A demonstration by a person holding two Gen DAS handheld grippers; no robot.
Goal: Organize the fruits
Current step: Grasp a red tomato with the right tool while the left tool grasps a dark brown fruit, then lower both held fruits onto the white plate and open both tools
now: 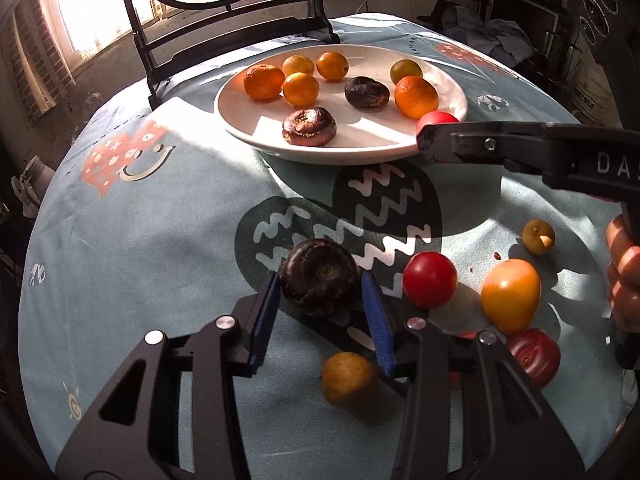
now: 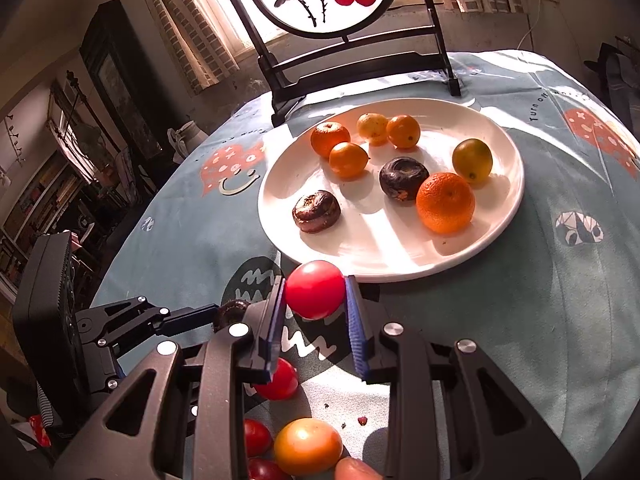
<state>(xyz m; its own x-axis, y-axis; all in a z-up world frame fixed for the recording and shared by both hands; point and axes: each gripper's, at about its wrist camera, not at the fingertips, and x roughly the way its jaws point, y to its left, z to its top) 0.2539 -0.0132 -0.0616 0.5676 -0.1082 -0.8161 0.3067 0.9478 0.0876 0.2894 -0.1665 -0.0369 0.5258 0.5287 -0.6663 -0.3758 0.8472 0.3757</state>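
The right gripper (image 2: 315, 300) holds a red tomato (image 2: 315, 289) clamped between its blue pads, poised just short of the white plate (image 2: 508, 216), whose near rim lies at twelve o'clock from the gripper. The left gripper (image 1: 320, 300) straddles a dark, wrinkled fruit (image 1: 318, 280) on the desk (image 1: 160, 240); its pads sit at either flank, though whether they already press it I cannot tell. Beyond, at two to four o'clock of the left gripper, lie another red tomato (image 1: 430, 279), an orange-yellow one (image 1: 510, 294) and small yellowish fruits — all yet to be moved. The plate already carries oranges and two dark fruits. The step in hand looks like delivery: the right gripper must carry forward over the rim, lower and release.
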